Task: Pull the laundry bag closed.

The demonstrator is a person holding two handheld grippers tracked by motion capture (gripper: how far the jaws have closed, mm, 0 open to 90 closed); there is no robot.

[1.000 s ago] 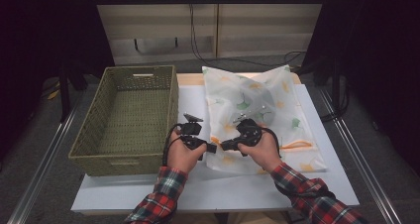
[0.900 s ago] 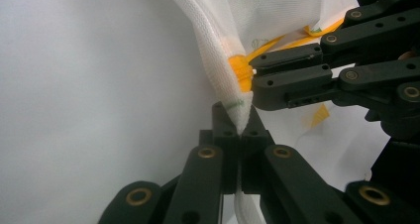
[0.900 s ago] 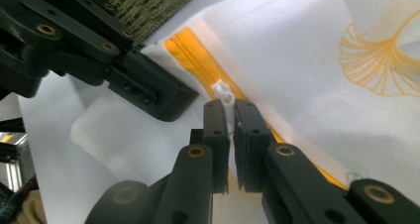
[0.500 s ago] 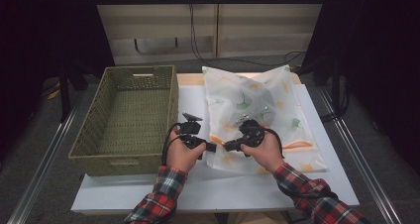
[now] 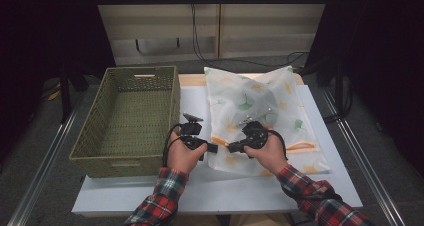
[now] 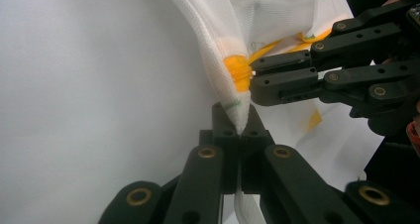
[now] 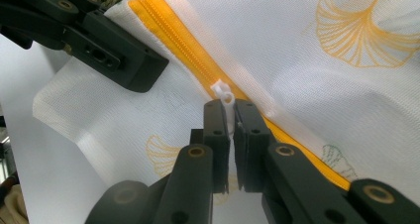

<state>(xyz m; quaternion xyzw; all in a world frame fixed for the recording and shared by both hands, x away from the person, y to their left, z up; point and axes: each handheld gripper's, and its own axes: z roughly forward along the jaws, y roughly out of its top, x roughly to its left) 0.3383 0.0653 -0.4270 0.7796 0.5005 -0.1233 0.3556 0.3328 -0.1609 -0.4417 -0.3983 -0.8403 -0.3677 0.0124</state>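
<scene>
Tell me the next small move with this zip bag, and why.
Probably draw the right claw along the orange zipper, away from the left claw. It is shut on the white zipper pull, and the left claw pinches the mesh bag at that end to brace it.

My desk (image 5: 200, 196) had a white top, with a strip of bare wood showing along its far edge. A woven basket (image 5: 131, 121) of greenish wicker sat on the left part of it, its near left corner reaching just past the desk's edge. To the right of the basket lay a white mesh bag (image 5: 260, 111) printed with yellow and green leaves, spread over the middle and right of the top and reaching to the far wooden strip. An orange zipper (image 7: 173, 35) ran along the bag's near side. The near strip of the desk lay plain white.
</scene>
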